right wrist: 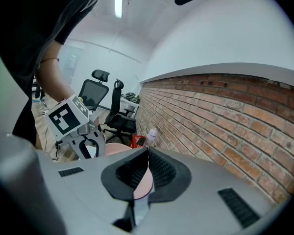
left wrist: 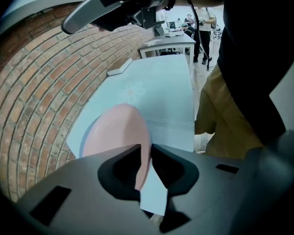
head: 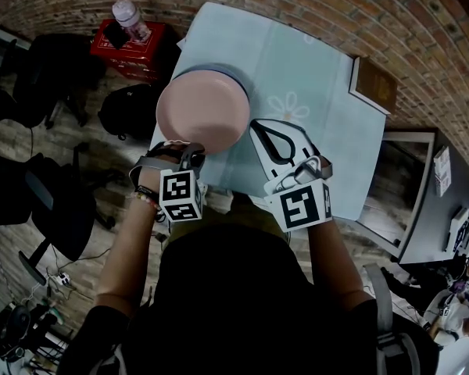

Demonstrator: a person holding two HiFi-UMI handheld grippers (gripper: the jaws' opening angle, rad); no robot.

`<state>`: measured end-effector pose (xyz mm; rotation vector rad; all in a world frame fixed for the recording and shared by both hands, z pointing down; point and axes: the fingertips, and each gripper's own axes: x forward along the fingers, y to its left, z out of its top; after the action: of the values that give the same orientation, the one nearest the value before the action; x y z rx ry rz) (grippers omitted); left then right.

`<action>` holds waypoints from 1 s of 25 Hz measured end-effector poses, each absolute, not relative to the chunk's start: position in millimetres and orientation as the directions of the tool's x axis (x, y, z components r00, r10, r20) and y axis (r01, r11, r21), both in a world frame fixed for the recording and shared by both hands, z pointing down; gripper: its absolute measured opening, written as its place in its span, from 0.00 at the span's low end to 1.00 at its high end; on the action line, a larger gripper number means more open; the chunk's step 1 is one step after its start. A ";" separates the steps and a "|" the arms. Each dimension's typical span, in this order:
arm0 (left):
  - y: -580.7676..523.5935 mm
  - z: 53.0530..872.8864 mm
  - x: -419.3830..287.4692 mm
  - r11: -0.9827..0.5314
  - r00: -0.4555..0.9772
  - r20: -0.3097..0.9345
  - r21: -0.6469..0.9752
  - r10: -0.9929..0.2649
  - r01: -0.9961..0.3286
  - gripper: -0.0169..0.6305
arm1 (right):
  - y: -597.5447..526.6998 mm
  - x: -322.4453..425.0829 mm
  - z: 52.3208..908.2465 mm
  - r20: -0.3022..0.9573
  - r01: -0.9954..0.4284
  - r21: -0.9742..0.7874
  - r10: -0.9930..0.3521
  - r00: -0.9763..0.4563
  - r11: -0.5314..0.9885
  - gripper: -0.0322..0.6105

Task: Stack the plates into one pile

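Left gripper (left wrist: 146,153): jaws a little apart. The near rim of the pink plate (head: 203,108) runs edge-on between them. I judge the pads are not squeezing it, though the gap is narrow.
Right gripper (head: 259,130): jaws together at the tips with nothing between them. It sits just beside the pink plate's right edge and I see no contact.
Key relation: the plate lies straight ahead of the left gripper and slightly below it, with the gripper pointing steeply down onto the near rim. The left hand is the nearer one, at the rim itself.
Long axis: none, since the plate is round. What matters is the line of the rim through the jaw gap.
Next move (my judgement): draw the left gripper back toward me off the rim, keeping the jaws clear so the plate is not dragged.
Pink plate: matte, shallow, smooth, with a thin rim. It lies flat, roughly centred on the plate below.
Blue-grey plate (head: 219,70): underneath, with only its far rim showing as a crescent.
Pile status (my judgement): two plates are stacked and I see no loose plate elsewhere.
Table (head: 313,76): pale blue cloth. The pile sits at its left side, toward the near edge.
Far items: flat brown board (head: 373,84) at the table's far right corner; bottle (head: 129,18) on a red box (head: 133,45) on the floor, beyond the table's left edge.
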<state>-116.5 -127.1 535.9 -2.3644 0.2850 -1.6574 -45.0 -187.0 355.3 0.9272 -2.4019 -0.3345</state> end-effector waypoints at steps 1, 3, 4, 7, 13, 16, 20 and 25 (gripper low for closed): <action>-124.4 536.8 -116.2 -0.957 0.342 0.897 -0.289 -0.280 -0.026 0.16 | -186.3 -45.8 356.1 0.396 -0.543 0.405 -0.676 -0.621 0.736 0.11; -122.2 538.7 -115.3 -0.959 0.346 0.897 -0.283 -0.276 -0.032 0.19 | -184.9 -45.9 357.3 0.397 -0.540 0.403 -0.673 -0.624 0.739 0.11; -122.4 538.8 -115.0 -0.957 0.347 0.895 -0.287 -0.281 -0.035 0.19 | -184.2 -46.0 357.3 0.397 -0.539 0.403 -0.672 -0.625 0.739 0.11; -124.4 535.0 -115.3 -0.952 0.349 0.888 -0.304 -0.300 -0.046 0.19 | -181.9 -48.1 357.2 0.396 -0.535 0.405 -0.670 -0.628 0.741 0.11; -125.1 531.5 -117.9 -0.948 0.354 0.881 -0.313 -0.314 -0.063 0.19 | -180.9 -52.1 356.4 0.396 -0.530 0.405 -0.665 -0.633 0.745 0.11; -124.7 531.1 -117.6 -0.948 0.359 0.878 -0.311 -0.316 -0.072 0.19 | -180.9 -53.2 357.2 0.395 -0.529 0.405 -0.665 -0.634 0.745 0.11; -123.5 530.9 -118.2 -0.947 0.366 0.876 -0.314 -0.314 -0.061 0.19 | -178.7 -60.1 357.4 0.396 -0.526 0.405 -0.662 -0.636 0.748 0.11; -131.5 522.6 -124.1 -0.938 0.372 0.864 -0.338 -0.339 -0.068 0.19 | -177.3 -66.9 351.5 0.385 -0.531 0.409 -0.668 -0.636 0.742 0.11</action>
<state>-124.1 -131.5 522.6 -2.3878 0.3624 -1.5936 -66.9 -177.3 351.5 0.9057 -2.4203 -0.3506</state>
